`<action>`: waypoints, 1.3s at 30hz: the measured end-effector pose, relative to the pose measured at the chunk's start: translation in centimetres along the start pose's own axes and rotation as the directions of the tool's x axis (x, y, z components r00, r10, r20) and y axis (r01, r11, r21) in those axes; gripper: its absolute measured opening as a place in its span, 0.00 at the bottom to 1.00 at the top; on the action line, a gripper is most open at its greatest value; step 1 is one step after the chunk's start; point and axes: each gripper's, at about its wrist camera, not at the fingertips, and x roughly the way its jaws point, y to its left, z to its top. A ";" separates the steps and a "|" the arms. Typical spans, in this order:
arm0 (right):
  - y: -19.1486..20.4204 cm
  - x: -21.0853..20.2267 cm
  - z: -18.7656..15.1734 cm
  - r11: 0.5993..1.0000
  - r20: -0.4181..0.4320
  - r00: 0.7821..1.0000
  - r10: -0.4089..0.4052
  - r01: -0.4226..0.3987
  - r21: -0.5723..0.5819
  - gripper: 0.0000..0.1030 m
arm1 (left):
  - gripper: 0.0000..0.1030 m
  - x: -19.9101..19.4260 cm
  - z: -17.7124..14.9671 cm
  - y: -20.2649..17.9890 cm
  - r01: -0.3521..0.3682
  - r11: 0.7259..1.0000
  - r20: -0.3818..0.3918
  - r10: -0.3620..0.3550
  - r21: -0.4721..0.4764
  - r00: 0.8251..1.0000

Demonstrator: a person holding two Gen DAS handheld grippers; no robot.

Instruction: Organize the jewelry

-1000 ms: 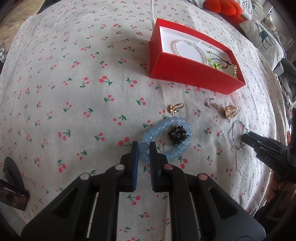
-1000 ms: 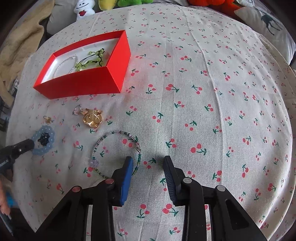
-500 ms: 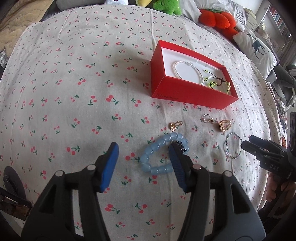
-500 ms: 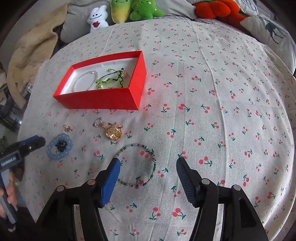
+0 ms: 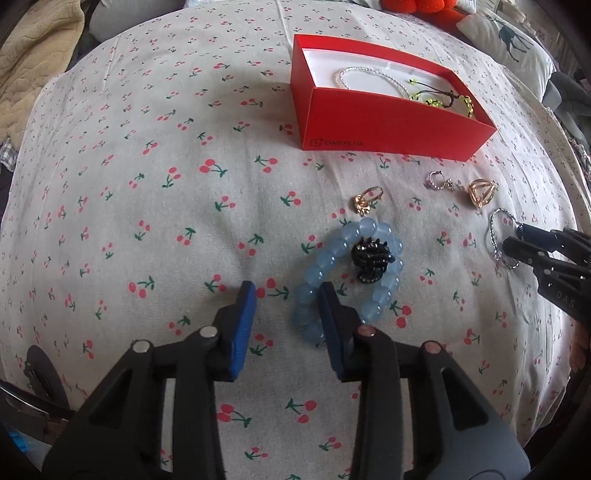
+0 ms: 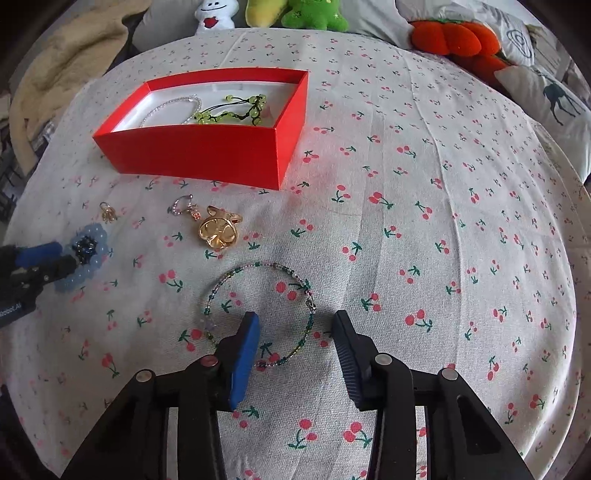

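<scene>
Left claw: released, jaws parted, low over the cherry-print cloth. Its right finger lies against the near arc of the blue bead bracelet; the left finger stands on bare cloth outside the loop. Nothing is grasped. A black beaded piece sits inside the bracelet's loop.

Right claw: released, jaws wide. The thin green-beaded bracelet lies flat on the cloth, its near arc passing between the two fingers; contact cannot be confirmed.

Loose items, right wrist view: gold flower ring at 12 o'clock of the thin bracelet; a silver hoop earring just beside it at 10 o'clock; a small gold earring at 12 o'clock of the blue bracelet.

Red box: open, at 12 o'clock beyond the loose pieces. Inside lie a white pearl strand and a yellow-green beaded piece, touching one another.

Plush toys line the far edge.
</scene>
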 end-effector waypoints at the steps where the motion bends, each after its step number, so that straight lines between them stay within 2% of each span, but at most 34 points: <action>1: 0.0 -0.1 0.0 1.000 0.001 1.000 0.003 -0.003 0.000 0.21 | 0.19 -0.1 0.0 0.1 0.002 1.000 0.000 -0.002 -0.009 1.000; 2: 0.0 -0.2 0.0 1.000 0.002 1.000 0.009 -0.009 0.002 0.12 | 0.13 -0.1 -0.1 0.2 0.006 1.000 -0.003 -0.006 -0.022 1.000; 6: 0.0 -0.3 0.4 0.999 -0.006 1.000 0.030 -0.029 0.018 0.04 | 0.13 -0.5 -0.4 0.9 0.037 0.997 -0.016 -0.038 -0.069 0.999; 14: 1.1 -3.3 1.7 0.996 0.046 0.995 0.086 -0.087 0.025 0.03 | 0.12 -3.3 0.1 2.4 0.164 0.978 0.037 -0.161 -0.132 0.986; 20: 1.9 -5.8 2.9 0.990 0.082 0.987 0.137 -0.140 0.029 0.03 | 0.12 -5.6 1.0 2.2 0.222 0.968 0.092 -0.211 -0.120 0.973; 23: 1.9 -6.4 3.4 0.985 0.101 0.981 0.167 -0.170 0.026 0.04 | 0.12 -5.9 1.3 2.3 0.229 0.966 0.091 -0.219 -0.119 0.971; 25: 1.6 -6.1 3.5 0.984 0.096 0.980 0.174 -0.177 0.027 0.11 | 0.12 -5.7 1.2 2.6 0.222 0.967 0.075 -0.214 -0.126 0.974; 29: 1.3 -4.3 2.8 0.988 0.023 0.988 0.150 -0.150 0.031 0.18 | 0.12 -5.2 0.8 3.5 0.211 0.967 0.059 -0.204 -0.144 0.977; 31: 1.0 -3.4 2.4 0.990 -0.006 0.991 0.134 -0.134 0.030 0.31 | 0.12 -5.1 0.7 3.8 0.207 0.967 0.053 -0.201 -0.147 0.978; 32: 0.8 -3.1 2.3 0.990 -0.018 0.991 0.134 -0.134 0.035 0.51 | 0.12 -5.0 0.6 3.9 0.204 0.968 0.049 -0.198 -0.148 0.979; 33: 0.5 -2.8 2.1 0.989 -0.022 0.990 0.139 -0.138 0.048 0.66 | 0.12 -4.8 0.6 4.0 0.196 0.969 0.043 -0.192 -0.147 0.980; 39: -0.4 -1.6 2.3 0.989 -0.026 0.992 0.127 -0.124 0.076 0.64 | 0.13 -2.7 0.2 4.5 0.140 0.982 -0.025 -0.144 -0.127 0.989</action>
